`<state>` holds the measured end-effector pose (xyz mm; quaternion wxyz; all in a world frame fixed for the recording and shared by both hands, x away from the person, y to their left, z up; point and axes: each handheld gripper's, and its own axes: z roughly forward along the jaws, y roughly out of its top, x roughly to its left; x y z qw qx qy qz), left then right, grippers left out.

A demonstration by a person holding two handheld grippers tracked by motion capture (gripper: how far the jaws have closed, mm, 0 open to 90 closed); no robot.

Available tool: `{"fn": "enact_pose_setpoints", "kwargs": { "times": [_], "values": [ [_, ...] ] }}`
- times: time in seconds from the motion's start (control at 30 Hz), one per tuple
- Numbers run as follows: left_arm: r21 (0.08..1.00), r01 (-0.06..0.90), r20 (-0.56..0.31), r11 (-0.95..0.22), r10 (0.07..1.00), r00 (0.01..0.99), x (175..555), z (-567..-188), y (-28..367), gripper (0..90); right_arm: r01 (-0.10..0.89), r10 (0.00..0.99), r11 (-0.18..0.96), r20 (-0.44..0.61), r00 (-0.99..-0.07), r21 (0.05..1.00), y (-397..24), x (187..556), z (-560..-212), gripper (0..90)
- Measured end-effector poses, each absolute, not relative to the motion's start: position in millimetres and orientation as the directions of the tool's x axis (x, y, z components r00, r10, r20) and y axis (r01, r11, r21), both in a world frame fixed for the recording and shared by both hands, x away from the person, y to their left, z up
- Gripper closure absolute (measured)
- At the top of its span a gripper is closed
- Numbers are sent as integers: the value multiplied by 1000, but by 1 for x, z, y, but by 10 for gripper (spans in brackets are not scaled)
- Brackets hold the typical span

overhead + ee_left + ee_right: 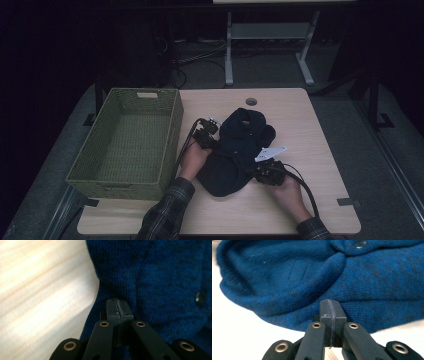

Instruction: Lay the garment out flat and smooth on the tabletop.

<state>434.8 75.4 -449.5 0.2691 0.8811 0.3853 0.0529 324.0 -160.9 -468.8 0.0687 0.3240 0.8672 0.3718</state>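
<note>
Both claws are pressed together and hold nothing: the left gripper nudges the left side of the blue knitted cardigan, the right gripper its near right hem. The cardigan lies bunched mid-table, beside the green wicker basket. Risk: closed tips may simply shove the knit along, rumpling it instead of gripping

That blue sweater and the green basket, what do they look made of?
The sweater looks like soft knitted wool or acrylic, matte: fine knit rows show. The basket looks like woven wicker or paper cord, matte green, by its plaited walls.
</note>
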Motion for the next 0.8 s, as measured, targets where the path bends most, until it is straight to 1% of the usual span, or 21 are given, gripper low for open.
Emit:
{"fn": "enact_pose_setpoints", "kwargs": {
  "times": [0.33,0.67,0.8],
  "values": [
    [497,626,-137,-601,658,740,399,-448,81,900,546,656,505,114,-746,668,-184,323,-467,898],
    [499,606,-198,-620,599,776,359,-449,82,900,559,671,504,109,-733,658,-201,315,-465,898],
    [503,600,-214,-622,583,784,344,-450,85,900,570,669,504,124,-733,649,-205,310,-464,898]
  ]
}}
